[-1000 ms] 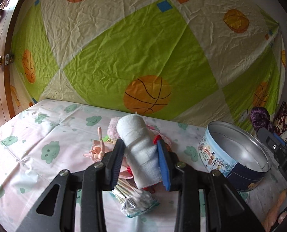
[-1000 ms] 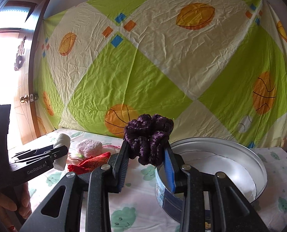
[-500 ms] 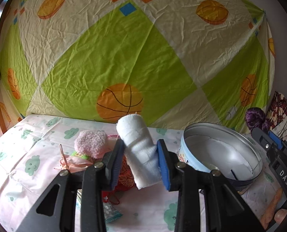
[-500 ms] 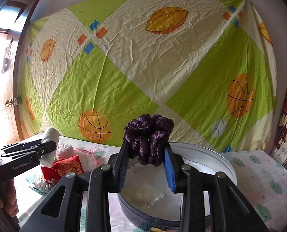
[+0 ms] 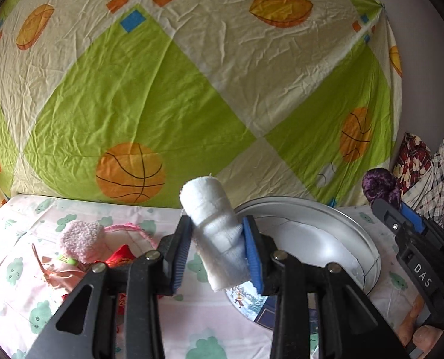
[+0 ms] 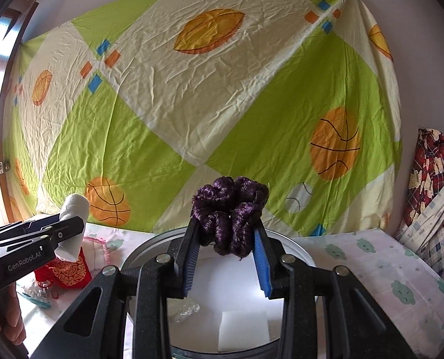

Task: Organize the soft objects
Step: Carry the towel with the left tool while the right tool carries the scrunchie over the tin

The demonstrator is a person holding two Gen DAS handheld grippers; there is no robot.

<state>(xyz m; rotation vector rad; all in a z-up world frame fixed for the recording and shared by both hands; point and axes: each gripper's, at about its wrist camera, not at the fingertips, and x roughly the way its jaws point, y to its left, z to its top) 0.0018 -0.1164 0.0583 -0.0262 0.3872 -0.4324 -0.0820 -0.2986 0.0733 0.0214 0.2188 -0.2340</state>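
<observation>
Left wrist view, going left to right: at nine o'clock a fluffy pink sock (image 5: 81, 245) lies on the cloud-print sheet (image 5: 21, 227), touching a red pouch (image 5: 121, 255) just to its right; at the centre the left gripper (image 5: 217, 246) is clenched on a rolled white towel (image 5: 214, 227), which stands tilted between the blue pads with its top leaning towards eleven o'clock; behind it towards three o'clock sits the round metal tin (image 5: 362, 239), open, and the towel's lower end hangs just over its near left rim; at the far right the right gripper (image 5: 398, 209) comes in from four o'clock, a purple scrunchie (image 5: 379, 184) at its tip. Right wrist view: at nine o'clock the left gripper (image 6: 62, 227) holds the towel (image 6: 74, 209) above the red pouch (image 6: 63, 272); at the centre the right gripper (image 6: 226, 257) grasps the scrunchie (image 6: 229, 212), raised over the tin (image 6: 138, 257), where a clear plastic scrap (image 6: 186, 311) lies on the white floor at six o'clock
</observation>
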